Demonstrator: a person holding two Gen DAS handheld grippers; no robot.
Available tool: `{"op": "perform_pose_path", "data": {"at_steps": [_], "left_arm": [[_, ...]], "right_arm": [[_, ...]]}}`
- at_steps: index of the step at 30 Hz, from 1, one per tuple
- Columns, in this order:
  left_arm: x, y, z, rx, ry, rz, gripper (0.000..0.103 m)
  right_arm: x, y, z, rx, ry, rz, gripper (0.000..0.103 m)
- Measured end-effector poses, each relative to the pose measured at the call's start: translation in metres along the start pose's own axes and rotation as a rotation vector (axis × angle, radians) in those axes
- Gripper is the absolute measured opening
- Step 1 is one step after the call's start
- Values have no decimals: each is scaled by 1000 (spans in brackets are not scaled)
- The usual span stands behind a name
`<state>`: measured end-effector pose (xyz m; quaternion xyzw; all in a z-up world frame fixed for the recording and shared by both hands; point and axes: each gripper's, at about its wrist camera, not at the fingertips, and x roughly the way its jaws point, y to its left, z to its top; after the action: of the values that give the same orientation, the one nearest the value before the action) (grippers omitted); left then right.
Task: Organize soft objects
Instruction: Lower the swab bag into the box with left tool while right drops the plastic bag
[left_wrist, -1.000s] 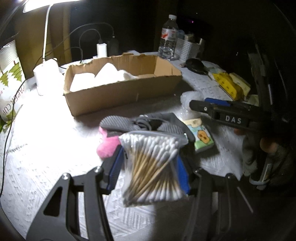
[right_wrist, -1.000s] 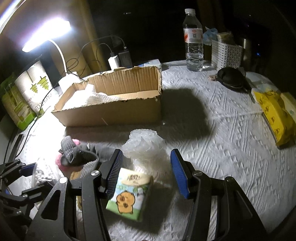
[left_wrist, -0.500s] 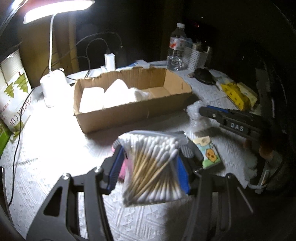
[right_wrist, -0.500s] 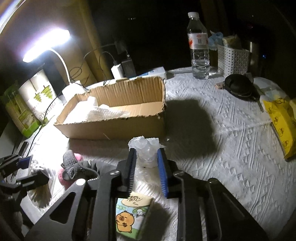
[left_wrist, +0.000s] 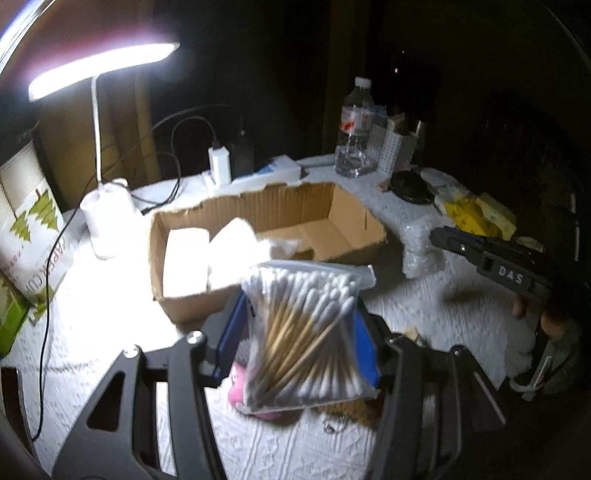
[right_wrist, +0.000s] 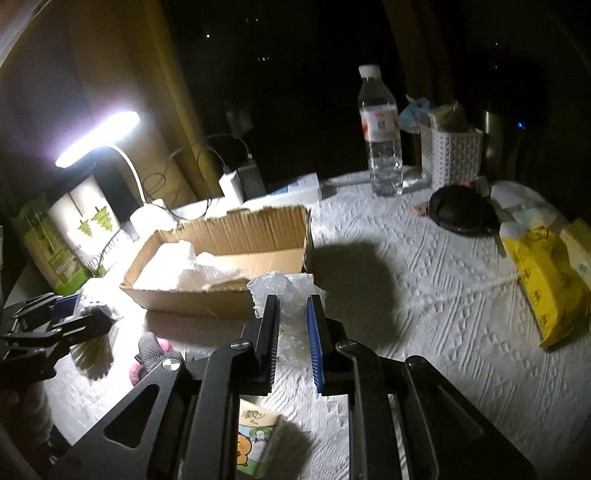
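Observation:
My left gripper (left_wrist: 301, 332) is shut on a clear bag of cotton swabs (left_wrist: 306, 332) and holds it above the table, in front of the open cardboard box (left_wrist: 258, 229) that holds white soft pads (left_wrist: 207, 254). My right gripper (right_wrist: 291, 321) is shut on a crumpled piece of bubble wrap (right_wrist: 286, 288), lifted near the box's right front corner (right_wrist: 280, 295). In the left wrist view the right gripper (left_wrist: 439, 238) and its bubble wrap (left_wrist: 421, 247) show at the right. A pink soft item (left_wrist: 236, 391) lies below the swab bag. A cartoon tissue pack (right_wrist: 258, 443) lies under the right gripper.
A lit desk lamp (left_wrist: 103, 206) stands left of the box. A paper cup package (left_wrist: 29, 229) is at far left. A water bottle (right_wrist: 382, 136), white basket (right_wrist: 454, 155), black pouch (right_wrist: 461, 214) and yellow pack (right_wrist: 546, 284) stand at the right. Cables and chargers (left_wrist: 218, 162) lie behind the box.
Both grippers have risen and moved toward the box. The right gripper closed on the bubble wrap and lifted it off the table. The left keeps hold of the swab bag.

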<state>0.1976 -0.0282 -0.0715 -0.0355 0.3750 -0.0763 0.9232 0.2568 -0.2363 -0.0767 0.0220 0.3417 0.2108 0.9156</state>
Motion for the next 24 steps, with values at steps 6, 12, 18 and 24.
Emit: {"op": "perform_pose_path", "data": {"at_steps": [6,12,18,24], "left_arm": [[6,0,16,-2,-20,-13,54],[9,-3,33,16,-46,-8,54],[11,-2,51,26,-85,-3,54],[23,-4,65,16,-100,-31,54]], "right_arm": [[-5,-2,13,-5,-24,13,16],[-7,-2,24,-9,-47,29,16],[-5,4,34,-32,-69,53,16],[5,8,42,-43,-73,71,16]]}}
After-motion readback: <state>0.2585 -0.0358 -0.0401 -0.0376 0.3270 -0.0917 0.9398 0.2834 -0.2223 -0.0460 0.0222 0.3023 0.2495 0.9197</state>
